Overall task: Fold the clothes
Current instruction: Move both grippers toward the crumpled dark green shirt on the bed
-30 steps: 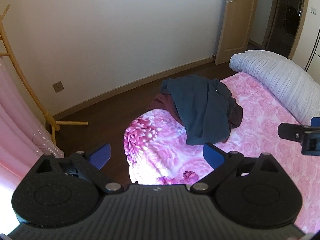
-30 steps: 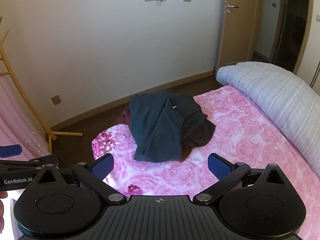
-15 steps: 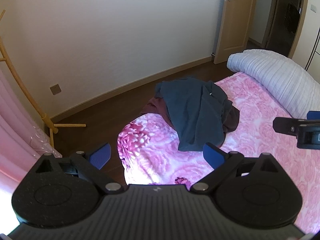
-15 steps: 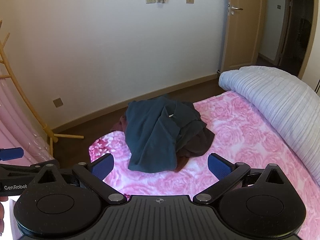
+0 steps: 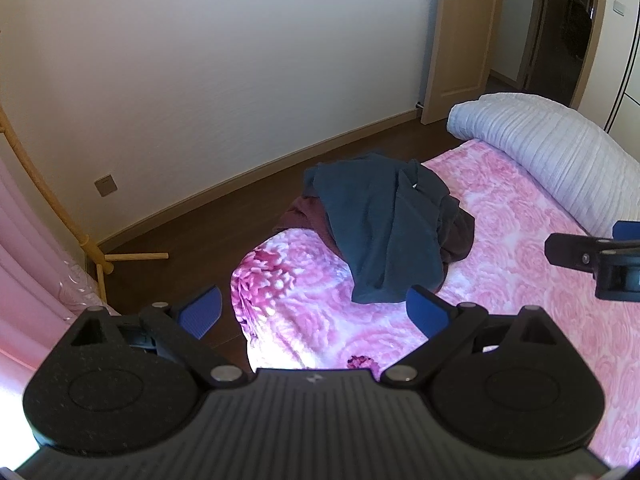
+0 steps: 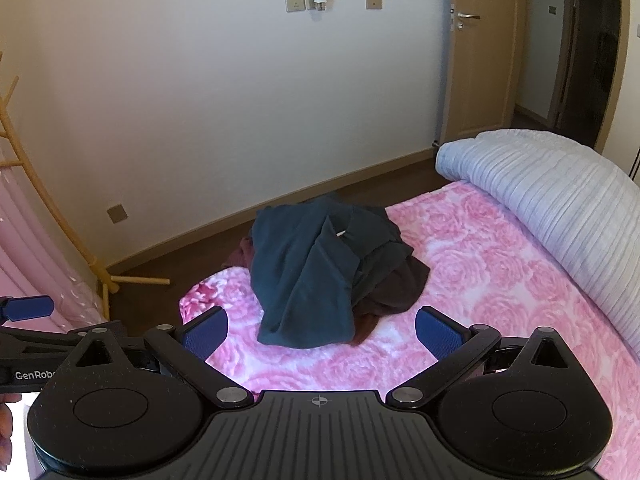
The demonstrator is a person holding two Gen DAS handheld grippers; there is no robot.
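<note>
While both tools hover above the bed with nothing between their blue pads, the left gripper and the right gripper each stand with jaws spread wide, released. Ahead of them a crumpled dark teal garment lies heaped on top of a maroon garment near the far corner of the pink floral bedspread, close to the mattress edge beside the wooden floor. Rolled along the right side of the bed is a white ribbed duvet, well apart from the pile.
</note>
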